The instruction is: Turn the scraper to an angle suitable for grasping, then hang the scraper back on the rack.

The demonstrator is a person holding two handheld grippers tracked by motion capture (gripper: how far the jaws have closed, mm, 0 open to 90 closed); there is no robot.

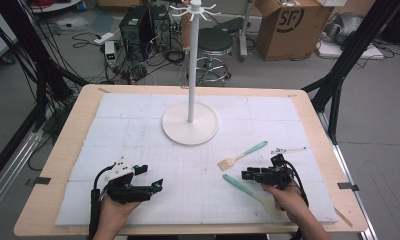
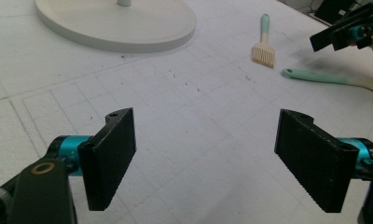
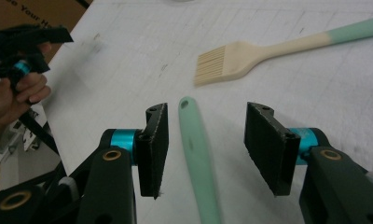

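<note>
Brown cardboard box (image 1: 292, 25) at 1 o'clock reads "SF". Right gripper (image 3: 207, 140) jaws spread, straddling the mint-green-handled spatula (image 3: 197, 154) without contact; mint-handled pastry brush (image 3: 268, 51) just beyond. Left gripper (image 2: 205, 154) spread, empty, over open white foam mat (image 1: 138, 130) at 7 o'clock, near the edge.

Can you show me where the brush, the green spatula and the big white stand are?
brush (image 3: 222, 63): right gripper view, on its bristles.
green spatula (image 3: 198, 154): right gripper view, on its green handle.
white stand (image 1: 190, 131): high view, on its round base.
</note>
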